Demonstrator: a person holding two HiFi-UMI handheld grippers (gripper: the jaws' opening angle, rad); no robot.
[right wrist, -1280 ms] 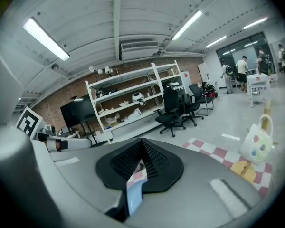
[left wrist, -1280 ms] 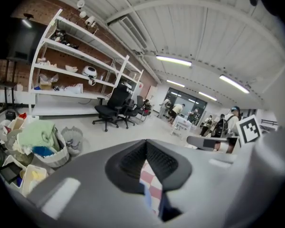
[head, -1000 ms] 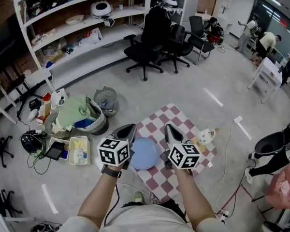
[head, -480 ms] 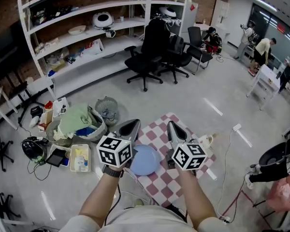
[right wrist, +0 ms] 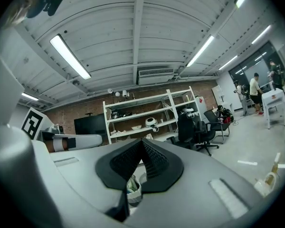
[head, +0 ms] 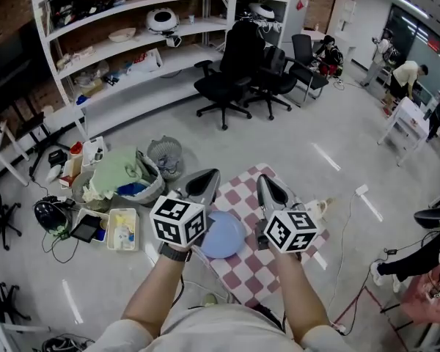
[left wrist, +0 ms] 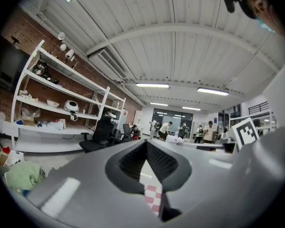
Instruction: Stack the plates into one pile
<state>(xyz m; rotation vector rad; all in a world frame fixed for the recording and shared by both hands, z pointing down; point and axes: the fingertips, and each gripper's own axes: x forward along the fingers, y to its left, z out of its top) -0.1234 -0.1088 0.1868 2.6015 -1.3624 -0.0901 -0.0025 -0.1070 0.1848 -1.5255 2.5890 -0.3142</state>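
A light blue plate (head: 221, 235) lies on a red-and-white checked cloth (head: 243, 185) on the floor; I cannot tell whether more plates lie under it. Both grippers are held high above it, pointing forward. My left gripper (head: 204, 177) is over the plate's left side and my right gripper (head: 267, 182) over its right side. In the left gripper view the left gripper (left wrist: 146, 144) has its jaws meeting at the tips with nothing between them, and a strip of the cloth (left wrist: 152, 198) shows below. The right gripper (right wrist: 142, 142) is likewise shut and empty.
A basket of clothes (head: 121, 179), a wire bin (head: 163, 152) and a plastic tray (head: 122, 228) sit left of the cloth. A small white jug (head: 319, 210) stands at its right edge. Black office chairs (head: 227, 68) and white shelving (head: 125, 46) lie beyond. People stand far right.
Both grippers have drifted slightly up and to the right in the head view as the head shifted. Their jaws have stayed shut and the plate has not moved.
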